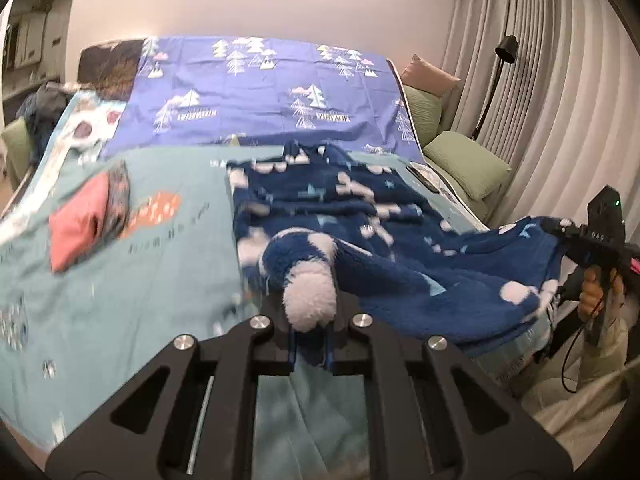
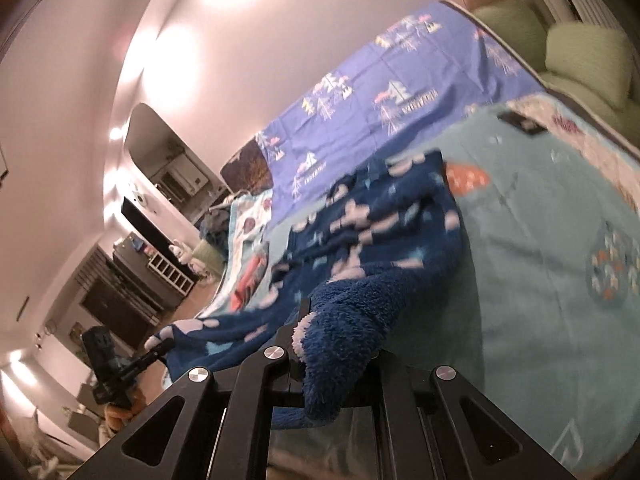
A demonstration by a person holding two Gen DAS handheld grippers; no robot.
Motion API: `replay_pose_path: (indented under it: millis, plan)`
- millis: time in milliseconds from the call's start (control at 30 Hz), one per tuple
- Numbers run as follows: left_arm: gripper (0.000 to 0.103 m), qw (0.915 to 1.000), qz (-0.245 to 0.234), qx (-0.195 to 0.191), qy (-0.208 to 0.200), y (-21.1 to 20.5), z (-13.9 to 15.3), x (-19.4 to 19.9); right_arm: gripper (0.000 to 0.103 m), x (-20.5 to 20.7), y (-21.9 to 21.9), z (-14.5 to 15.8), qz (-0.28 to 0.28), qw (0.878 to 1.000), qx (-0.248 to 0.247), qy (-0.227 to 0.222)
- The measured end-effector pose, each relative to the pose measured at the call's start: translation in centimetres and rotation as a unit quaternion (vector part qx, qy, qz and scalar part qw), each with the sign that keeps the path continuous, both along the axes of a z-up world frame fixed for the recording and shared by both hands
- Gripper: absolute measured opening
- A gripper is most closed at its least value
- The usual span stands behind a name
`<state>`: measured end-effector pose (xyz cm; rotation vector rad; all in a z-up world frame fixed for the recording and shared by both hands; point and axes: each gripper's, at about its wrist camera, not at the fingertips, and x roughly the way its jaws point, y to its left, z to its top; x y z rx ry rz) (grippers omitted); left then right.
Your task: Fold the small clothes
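I am seeing my left gripper (image 1: 311, 330) clenching a near corner of the blue fleece garment (image 1: 360, 216); a pale fluffy patch of it is bulging out between the jaws at the six o'clock side of the left wrist view. I am seeing my right gripper (image 1: 554, 227) at three o'clock in that same view, pinching the opposite near corner of the fleece, with the hand (image 1: 596, 288) wrapping the handle below it. In the right wrist view the right gripper (image 2: 320, 344) is showing thick blue pile bunching between its jaws, so I am reporting it as grasping the garment as well. The left gripper (image 2: 162, 346) is appearing there at eight o'clock, its tip biting the fleece edge.

The garment is lying on the teal bedspread (image 1: 120, 280), its far part resting flat toward twelve o'clock and its near edge hanging lifted between the two grippers. The fleece is dark blue with white and light blue patches.

At nine o'clock in the left wrist view a folded pink and grey item (image 1: 88, 220) is sitting on the bedspread, well apart from the fleece. A purple sheet with tree prints (image 1: 260, 92) is covering the far side at twelve o'clock. Green cushions (image 1: 464, 164) and a black floor lamp (image 1: 505, 50) are standing at two o'clock, beside the curtain (image 1: 560, 100). Both views are blurring somewhat.
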<state>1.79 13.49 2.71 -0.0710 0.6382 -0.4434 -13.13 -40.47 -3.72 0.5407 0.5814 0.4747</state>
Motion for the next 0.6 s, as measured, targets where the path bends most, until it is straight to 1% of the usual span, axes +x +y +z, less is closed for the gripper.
replay_pose_path:
  millis: [133, 200, 267, 333, 367, 500, 600]
  plan:
    - [0.012, 0.9995, 0.001, 0.001, -0.03, -0.7, 2.2, 4.4, 0.007, 3.8, 0.2, 2.2, -0.007, 1.0, -0.01, -0.02]
    - [0.012, 0.999, 0.01, 0.003, -0.044, -1.1, 3.2, 7.0, 0.007, 6.0, 0.2, 3.3, -0.016, 0.999, -0.014, -0.03]
    - [0.012, 0.9978, 0.03, 0.009, -0.057, -1.5, 4.2, 9.6, 0.007, 8.2, -0.1, 4.3, -0.026, 0.999, -0.015, -0.036]
    - [0.012, 0.9964, 0.044, 0.018, -0.071, -1.9, 4.5, 11.3, 0.007, 10.9, -0.4, 5.3, -0.042, 0.998, -0.017, -0.043]
    - [0.012, 0.9956, 0.05, 0.023, -0.076, -2.2, 4.7, 12.5, 0.007, 11.6, -0.4, 5.5, -0.046, 0.998, -0.02, -0.045]
    - [0.012, 0.9921, 0.063, 0.051, -0.096, -3.7, 4.9, 16.7, 0.007, 15.7, 0.2, 6.9, -0.066, 0.994, -0.053, -0.066]
    - [0.012, 0.9914, 0.067, 0.055, -0.098, -4.3, 4.7, 19.5, 0.007, 19.1, 0.4, 7.2, -0.074, 0.993, -0.064, -0.068]
